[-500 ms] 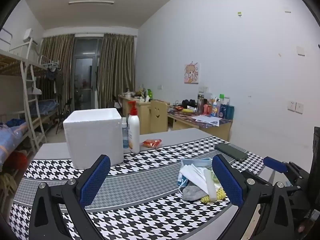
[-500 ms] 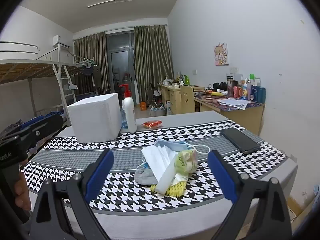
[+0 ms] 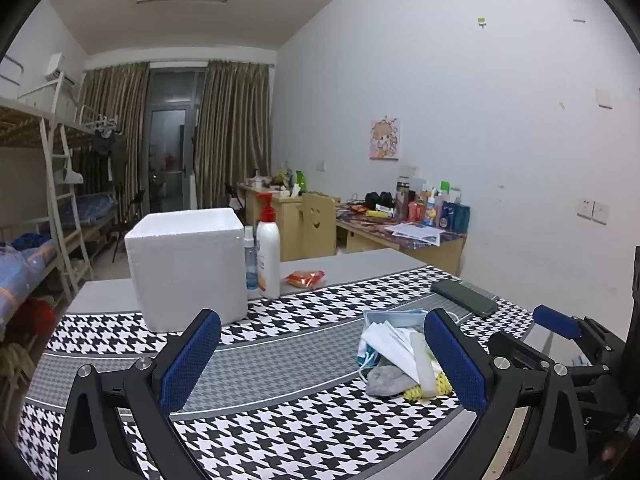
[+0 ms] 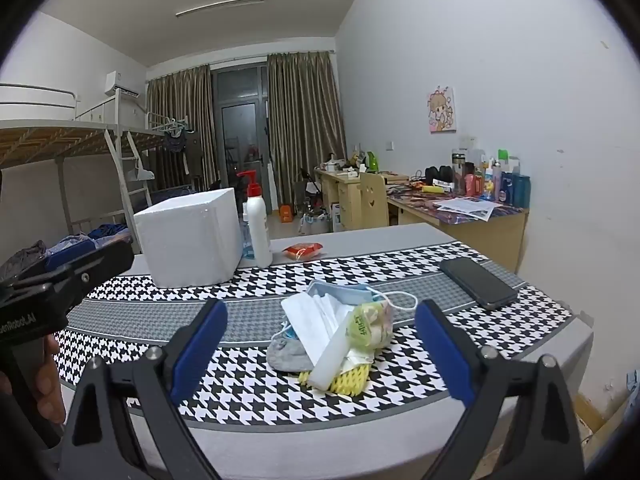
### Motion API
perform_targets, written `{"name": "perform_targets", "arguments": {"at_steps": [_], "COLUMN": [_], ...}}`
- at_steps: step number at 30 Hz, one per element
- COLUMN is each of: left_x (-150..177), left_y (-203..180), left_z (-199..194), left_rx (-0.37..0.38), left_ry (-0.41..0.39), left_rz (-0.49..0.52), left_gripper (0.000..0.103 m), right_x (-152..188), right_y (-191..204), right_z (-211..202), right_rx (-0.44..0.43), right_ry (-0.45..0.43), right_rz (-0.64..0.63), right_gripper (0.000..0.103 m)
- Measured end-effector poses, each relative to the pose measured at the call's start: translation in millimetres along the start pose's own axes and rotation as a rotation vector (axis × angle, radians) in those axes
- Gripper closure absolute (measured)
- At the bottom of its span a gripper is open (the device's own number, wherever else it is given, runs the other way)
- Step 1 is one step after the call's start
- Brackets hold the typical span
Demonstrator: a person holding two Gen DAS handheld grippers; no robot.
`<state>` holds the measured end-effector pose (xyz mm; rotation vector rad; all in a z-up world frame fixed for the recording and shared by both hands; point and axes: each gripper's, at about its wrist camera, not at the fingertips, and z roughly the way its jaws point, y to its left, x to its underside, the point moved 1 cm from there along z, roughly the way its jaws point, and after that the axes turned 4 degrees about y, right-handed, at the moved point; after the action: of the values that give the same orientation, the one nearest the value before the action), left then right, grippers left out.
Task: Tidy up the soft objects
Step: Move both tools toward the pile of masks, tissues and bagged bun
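Note:
A small pile of soft objects point(image 4: 340, 332) lies on the houndstooth tablecloth: a blue face mask point(image 4: 340, 290), white masks, a grey sock point(image 4: 286, 354), a yellow foam net point(image 4: 352, 380) and a crumpled bag with a green label. My right gripper point(image 4: 322, 308) is open just in front of the pile, its blue pads to either side and clear of it. My left gripper point(image 3: 322, 316) is open too, over bare cloth, with the pile point(image 3: 396, 356) by its right finger. Nothing is held.
A white foam box point(image 3: 188, 268) stands at the back left, with a pump bottle point(image 3: 268, 252) and a red snack packet point(image 3: 306, 278) beside it. A dark phone point(image 4: 478, 282) lies at the right. The table's front edge point(image 4: 320, 436) is close under the grippers.

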<state>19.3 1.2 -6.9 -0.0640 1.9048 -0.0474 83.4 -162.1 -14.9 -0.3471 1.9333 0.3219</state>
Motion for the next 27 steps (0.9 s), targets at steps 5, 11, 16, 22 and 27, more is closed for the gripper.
{"name": "perform_targets", "arguments": {"at_steps": [5,11,16,22,27], "left_x": [1,1,3,4,5], "left_y": [0,2,2,1,2], "left_z": [-1,1,4,8,12], "left_rx": [-0.007,-0.006,-0.007,-0.002,0.005], "left_ry": [-0.004,0.002,0.008,0.017,0.025], "left_rz": [0.001,-0.005,-0.002,-0.006,-0.008], "left_gripper": [0.001,0.001,0.001,0.001,0.001], "right_x": [1,1,1,1,0], "right_y": [-1,-2,-4,-4,-6], "right_z": [2,6,7,9,11], "right_rx": [-0.004,-0.002,-0.001,0.002,0.004], "right_ry": [0.007,0.011,0.011,0.015,0.023], "right_rz": [0.003,0.001,0.005,0.005,0.008], "right_gripper": [0.006,0.006,0.006,0.006,0.006]}}
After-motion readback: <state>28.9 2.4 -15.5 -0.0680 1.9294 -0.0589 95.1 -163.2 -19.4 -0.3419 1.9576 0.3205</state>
